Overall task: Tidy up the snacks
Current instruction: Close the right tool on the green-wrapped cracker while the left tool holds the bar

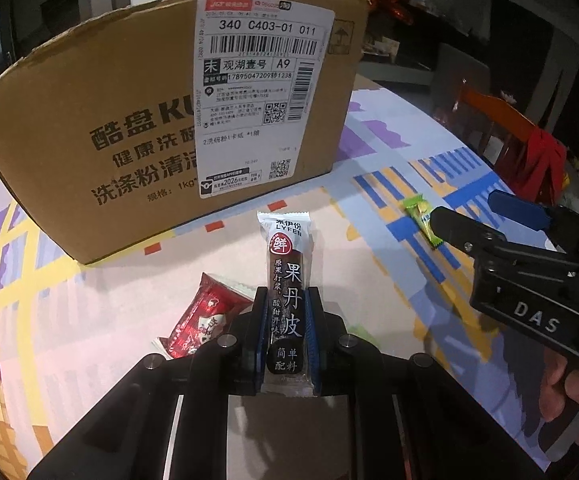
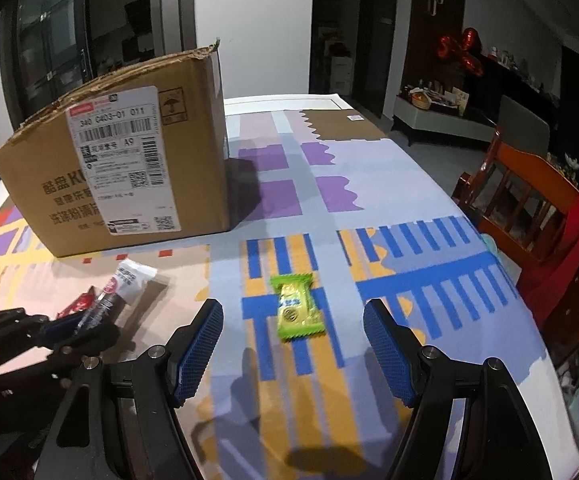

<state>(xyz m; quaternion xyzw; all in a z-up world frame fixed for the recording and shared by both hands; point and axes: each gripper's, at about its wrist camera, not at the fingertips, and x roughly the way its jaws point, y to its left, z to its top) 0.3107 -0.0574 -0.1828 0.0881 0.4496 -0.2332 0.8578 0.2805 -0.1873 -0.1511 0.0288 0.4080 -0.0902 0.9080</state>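
Note:
My left gripper [image 1: 288,300] is shut on a long dark fruit-leather snack bar [image 1: 286,280] and holds it above the table, in front of the cardboard box [image 1: 129,128]. The bar and left gripper also show in the right wrist view [image 2: 105,300]. A red snack packet [image 1: 205,316] lies on the table under the left gripper. My right gripper [image 2: 293,320] is open, its blue pads either side of a green candy packet [image 2: 297,306] that lies flat on the table. In the left wrist view the right gripper [image 1: 465,216] is over that green packet [image 1: 419,212].
The cardboard box [image 2: 129,168] with a white shipping label stands at the back left of the table, its top torn open. The patterned tablecloth [image 2: 409,272] covers the table. A wooden chair [image 2: 529,184] with red cloth stands off the right edge.

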